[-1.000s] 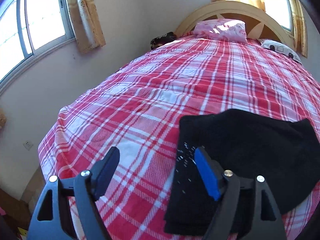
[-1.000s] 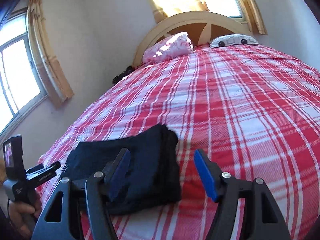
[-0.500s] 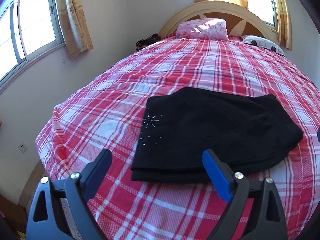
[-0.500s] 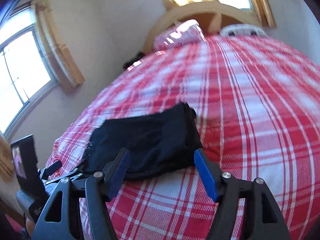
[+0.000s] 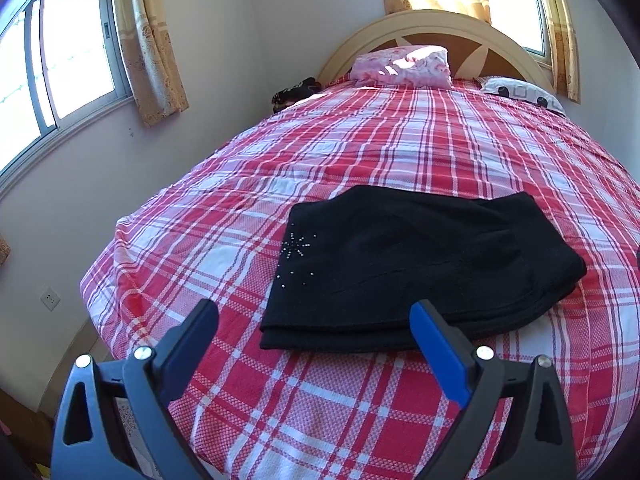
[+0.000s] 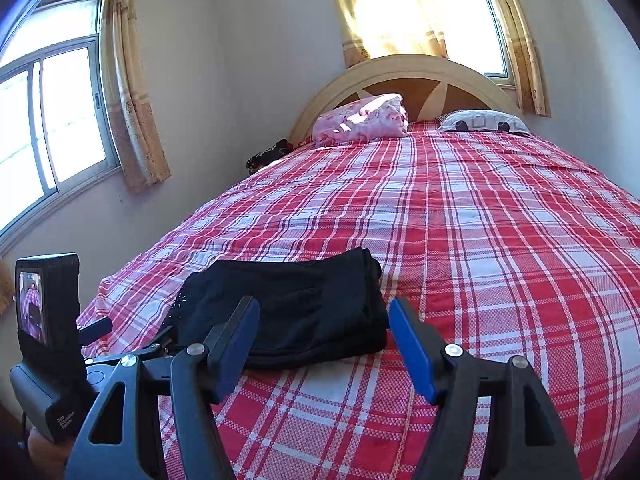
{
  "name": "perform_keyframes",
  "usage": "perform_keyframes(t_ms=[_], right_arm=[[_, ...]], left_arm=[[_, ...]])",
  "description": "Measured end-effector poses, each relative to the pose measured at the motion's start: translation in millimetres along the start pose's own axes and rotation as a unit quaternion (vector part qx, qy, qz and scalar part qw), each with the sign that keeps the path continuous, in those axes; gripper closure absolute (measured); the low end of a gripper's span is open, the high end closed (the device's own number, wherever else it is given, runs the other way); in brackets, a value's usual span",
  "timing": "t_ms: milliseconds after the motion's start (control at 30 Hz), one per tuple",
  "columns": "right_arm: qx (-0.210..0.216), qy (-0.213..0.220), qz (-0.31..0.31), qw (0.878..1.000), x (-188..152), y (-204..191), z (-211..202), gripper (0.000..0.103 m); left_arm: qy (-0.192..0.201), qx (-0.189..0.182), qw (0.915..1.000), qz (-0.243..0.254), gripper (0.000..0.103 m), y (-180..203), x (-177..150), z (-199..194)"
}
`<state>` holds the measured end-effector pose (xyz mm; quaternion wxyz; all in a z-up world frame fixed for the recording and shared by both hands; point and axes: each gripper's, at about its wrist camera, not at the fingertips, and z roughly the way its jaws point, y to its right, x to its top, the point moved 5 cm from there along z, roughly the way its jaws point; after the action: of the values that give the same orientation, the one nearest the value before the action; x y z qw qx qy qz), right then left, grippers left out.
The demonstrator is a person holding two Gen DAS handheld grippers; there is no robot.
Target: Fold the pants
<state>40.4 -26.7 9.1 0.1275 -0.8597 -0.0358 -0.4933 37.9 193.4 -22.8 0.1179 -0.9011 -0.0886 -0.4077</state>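
The black pants [image 5: 420, 264] lie folded in a flat, neat pile on the bed [image 5: 400, 152]. They sit near the foot edge of the bed, closer to the left side edge than to the right one. A small star of shiny dots shows on the pants at the end nearest the left side edge.

The left tongs [image 5: 316, 344] hang over the foot edge, just in front of the pants. Their jaws are opening and already stand very wide. Nothing is between them, and they do not touch the pants.

The right tongs [image 6: 322, 342] are also over the foot edge, by the right end of the pants [image 6: 288, 312]. Their jaws stand partly wide with nothing in them.

A pink pillow [image 5: 400, 66] and a white pillow [image 5: 520, 92] lie at the head edge, by the headboard [image 5: 432, 26].
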Motion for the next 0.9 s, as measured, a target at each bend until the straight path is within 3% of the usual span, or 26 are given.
perform_keyframes(t_ms=[900], right_arm=[[-0.006, -0.001, 0.014, 1.0, -1.7, 3.4, -3.3, 0.034]], left_arm=[[0.01, -0.009, 0.9999, -0.006, 0.002, 5.0, 0.8, -12.1]])
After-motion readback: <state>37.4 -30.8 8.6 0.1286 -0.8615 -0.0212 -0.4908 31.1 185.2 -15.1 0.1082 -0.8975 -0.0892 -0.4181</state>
